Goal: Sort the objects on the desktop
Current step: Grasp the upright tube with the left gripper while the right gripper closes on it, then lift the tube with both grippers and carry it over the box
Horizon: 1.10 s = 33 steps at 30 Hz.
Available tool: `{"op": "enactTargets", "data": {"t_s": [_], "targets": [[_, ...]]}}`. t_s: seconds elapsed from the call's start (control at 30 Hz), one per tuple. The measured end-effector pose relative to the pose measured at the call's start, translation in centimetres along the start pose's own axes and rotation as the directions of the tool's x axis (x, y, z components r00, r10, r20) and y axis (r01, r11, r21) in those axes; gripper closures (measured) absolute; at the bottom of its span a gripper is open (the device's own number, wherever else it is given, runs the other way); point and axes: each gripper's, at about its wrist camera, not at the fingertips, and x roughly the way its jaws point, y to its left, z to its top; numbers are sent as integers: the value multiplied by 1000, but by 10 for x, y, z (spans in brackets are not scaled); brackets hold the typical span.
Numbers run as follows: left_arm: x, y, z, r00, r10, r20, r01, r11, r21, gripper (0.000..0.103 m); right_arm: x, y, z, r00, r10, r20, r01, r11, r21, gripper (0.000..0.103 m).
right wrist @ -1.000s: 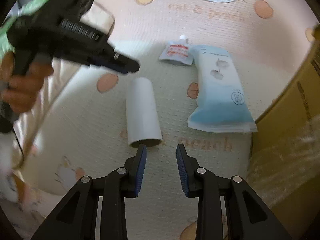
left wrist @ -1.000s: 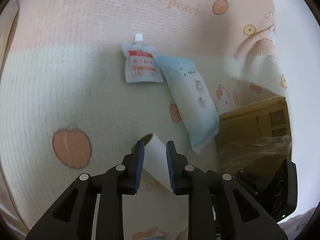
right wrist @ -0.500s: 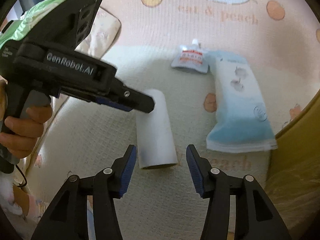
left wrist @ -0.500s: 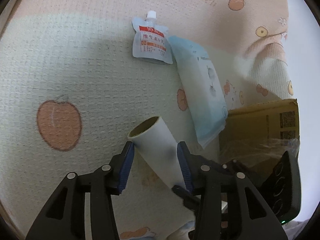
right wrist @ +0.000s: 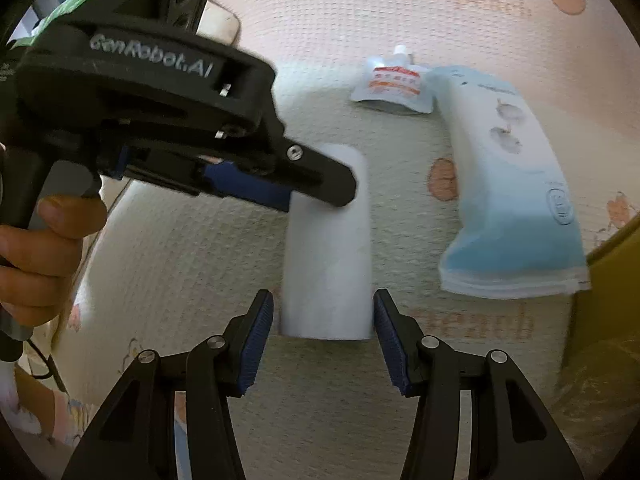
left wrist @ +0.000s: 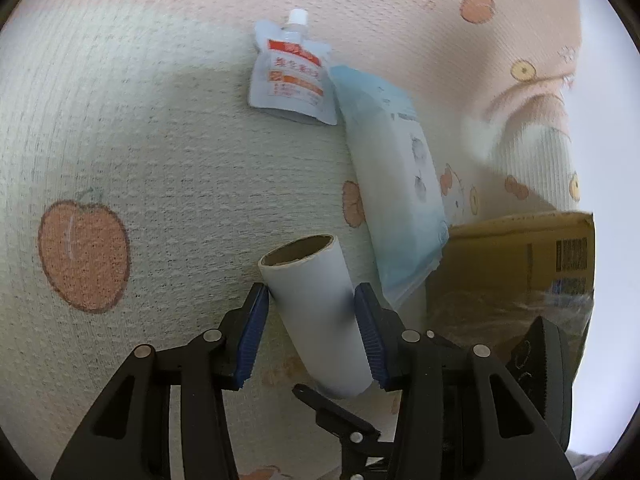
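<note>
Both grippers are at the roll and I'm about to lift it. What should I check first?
1. Left gripper straddles the white roll: ok. The roll sits between its pads, and the jaws have just been opening.
2. Left grip closed on the roll: not ok. Mat shows between one pad and the roll.
3. Right gripper around the roll: not ok. Its jaws have just been opening, and the roll's end lies ahead of its tips.
4. Wipes pack clear of the roll: ok. It lies apart, beside the roll.
5. Cardboard box ready to receive: cannot tell. Only one side shows.
</note>
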Motion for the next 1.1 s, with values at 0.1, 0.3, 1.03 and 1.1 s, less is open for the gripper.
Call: {"op": "enactTargets", "data": {"t_s": [0.1, 0.3, 1.03, 1.1], "targets": [[-3, -9, -2, 1000, 16, 9, -17, 999, 52, 57, -1, 5, -2, 1000, -12, 3, 12, 1000, -15, 55], [-14, -26, -3, 999, 20, 39, -25, 992, 120, 59, -13, 11, -2, 1000, -7, 26, 8, 1000, -20, 55], [-87, -142, 18, 971, -165, 174, 71, 890, 449, 59, -129, 18, 24, 941, -239, 242, 245, 970, 4, 55], [-91, -151, 18, 966, -182, 182, 74, 875, 479, 59, -137, 17, 25, 929, -265, 258, 273, 962, 6, 55]]}}
